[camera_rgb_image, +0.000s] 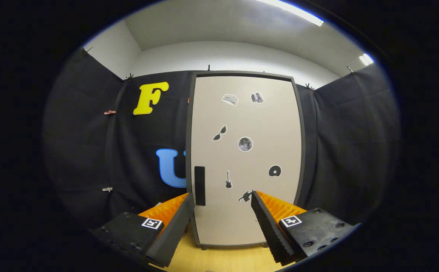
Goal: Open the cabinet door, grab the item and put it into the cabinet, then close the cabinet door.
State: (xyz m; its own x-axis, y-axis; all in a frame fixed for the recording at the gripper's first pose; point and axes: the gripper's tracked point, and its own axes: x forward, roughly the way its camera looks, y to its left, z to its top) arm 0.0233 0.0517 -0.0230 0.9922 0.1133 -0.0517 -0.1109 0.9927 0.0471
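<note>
While door stays shut, you risk most at left: handle [200, 185] dark, slim, hugging door's left edge, just beyond left finger [174, 226]; off-centre bite slips or claw knocks frame. Claw [222, 198] spread wide, holding nothing. Cabinet door [244, 158] closed, upright on desk [219, 258], stickers across face. Item not spotted. Right: curtain wall near cabinet's side; open room for swing lies toward you.
</note>
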